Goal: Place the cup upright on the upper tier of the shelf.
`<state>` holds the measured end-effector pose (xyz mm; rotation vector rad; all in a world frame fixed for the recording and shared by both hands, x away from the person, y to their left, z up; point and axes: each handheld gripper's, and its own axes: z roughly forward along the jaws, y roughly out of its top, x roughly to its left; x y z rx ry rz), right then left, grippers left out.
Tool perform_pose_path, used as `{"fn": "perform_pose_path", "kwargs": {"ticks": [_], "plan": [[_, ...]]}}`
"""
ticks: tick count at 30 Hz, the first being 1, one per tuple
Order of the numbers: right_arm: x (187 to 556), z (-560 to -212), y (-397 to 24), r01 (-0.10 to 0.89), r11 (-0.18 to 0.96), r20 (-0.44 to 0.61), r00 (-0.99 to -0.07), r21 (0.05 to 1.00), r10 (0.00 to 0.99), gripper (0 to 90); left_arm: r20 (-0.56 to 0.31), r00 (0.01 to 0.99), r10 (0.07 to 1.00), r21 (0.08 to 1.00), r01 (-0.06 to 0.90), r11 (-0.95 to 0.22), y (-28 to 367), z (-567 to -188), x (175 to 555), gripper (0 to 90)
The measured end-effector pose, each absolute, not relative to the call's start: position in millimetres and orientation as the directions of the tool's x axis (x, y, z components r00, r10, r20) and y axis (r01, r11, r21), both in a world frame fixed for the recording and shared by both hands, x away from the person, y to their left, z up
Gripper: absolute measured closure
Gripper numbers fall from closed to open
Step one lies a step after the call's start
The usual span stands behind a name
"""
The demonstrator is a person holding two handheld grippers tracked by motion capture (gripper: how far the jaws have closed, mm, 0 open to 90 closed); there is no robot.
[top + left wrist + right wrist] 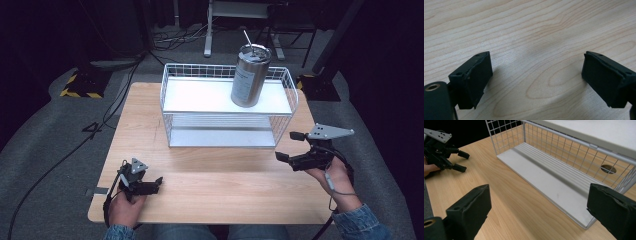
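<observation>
High view: tumbler [251, 76] label unreadable

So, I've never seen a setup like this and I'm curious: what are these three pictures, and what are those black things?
A person sits at a wooden table, with a hand-held claw in each hand. One picture looks down from above; the other two come from cameras riding on each claw, looking along its black jaws. On the table stands a white wire shelf with a steel tumbler on its top level. The left claw and the right claw are both open and hold nothing.
</observation>
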<state>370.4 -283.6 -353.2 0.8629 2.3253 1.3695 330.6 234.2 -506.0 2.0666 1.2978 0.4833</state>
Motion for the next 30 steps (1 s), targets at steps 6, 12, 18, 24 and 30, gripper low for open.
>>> {"fn": "perform_pose_path", "kwargs": {"ticks": [6, 12, 18, 24, 30], "plan": [[367.7, -372.8, -282.8, 0.367, 0.362, 0.059, -0.767, 0.857, 0.639, 5.9, -0.027, 0.444, 0.896, 0.687, 0.659, -0.306, 234.2, -506.0, 330.6, 10.1], [363.8, -394.0, -278.3, 0.383, 0.383, 0.057, -0.766, 0.840, 0.640, 7.4, -0.029, 0.444, 0.896, 0.687, 0.660, -0.305, 234.1, -506.1, 330.6, 10.1], [361.7, -411.3, -274.6, 0.393, 0.387, 0.048, -0.751, 0.834, 0.659, 9.1, -0.029, 0.444, 0.896, 0.687, 0.660, -0.304, 234.1, -506.1, 330.6, 10.1], [359.9, -426.9, -273.8, 0.417, 0.394, 0.049, -0.735, 0.819, 0.677, 10.6, -0.029, 0.444, 0.896, 0.687, 0.660, -0.304, 234.1, -506.0, 330.6, 10.1], [358.2, -440.1, -274.9, 0.446, 0.394, 0.064, -0.723, 0.804, 0.688, 11.4, -0.027, 0.445, 0.895, 0.687, 0.659, -0.306, 234.3, -506.0, 330.6, 10.1]]}}
